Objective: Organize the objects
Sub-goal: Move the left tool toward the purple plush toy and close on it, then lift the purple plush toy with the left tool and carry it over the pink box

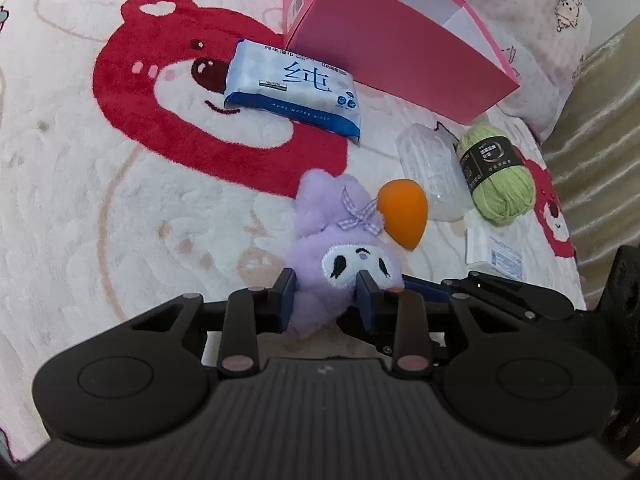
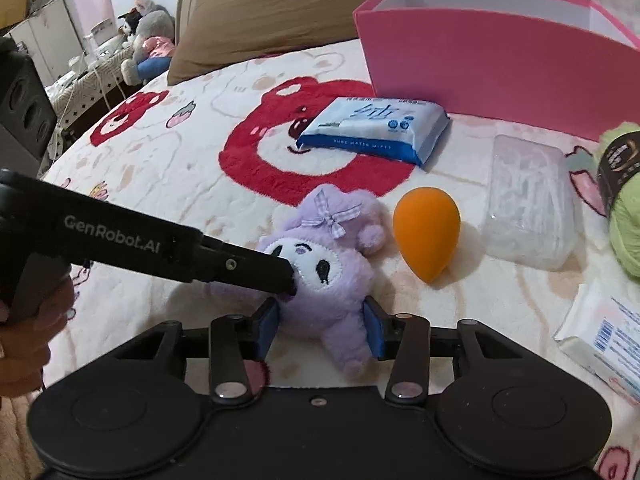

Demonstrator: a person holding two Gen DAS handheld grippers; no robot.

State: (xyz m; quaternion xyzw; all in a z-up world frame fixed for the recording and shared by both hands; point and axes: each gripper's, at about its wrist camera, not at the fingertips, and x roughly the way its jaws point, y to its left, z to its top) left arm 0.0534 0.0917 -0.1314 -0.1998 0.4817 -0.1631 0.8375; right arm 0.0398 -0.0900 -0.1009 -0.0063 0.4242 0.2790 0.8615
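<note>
A purple plush toy with a white face and a checked bow lies on the bear-print blanket. My left gripper is shut on its lower head, both blue pads pressed into the fur. In the right wrist view the plush toy has its body between the pads of my right gripper, which is shut on it. The left gripper comes in from the left and bites the toy's cheek. An open pink box stands behind.
A blue wipes pack, an orange egg-shaped sponge, a clear plastic case, green yarn and a white packet lie around the toy. A brown pillow is at the back. A hand holds the left gripper.
</note>
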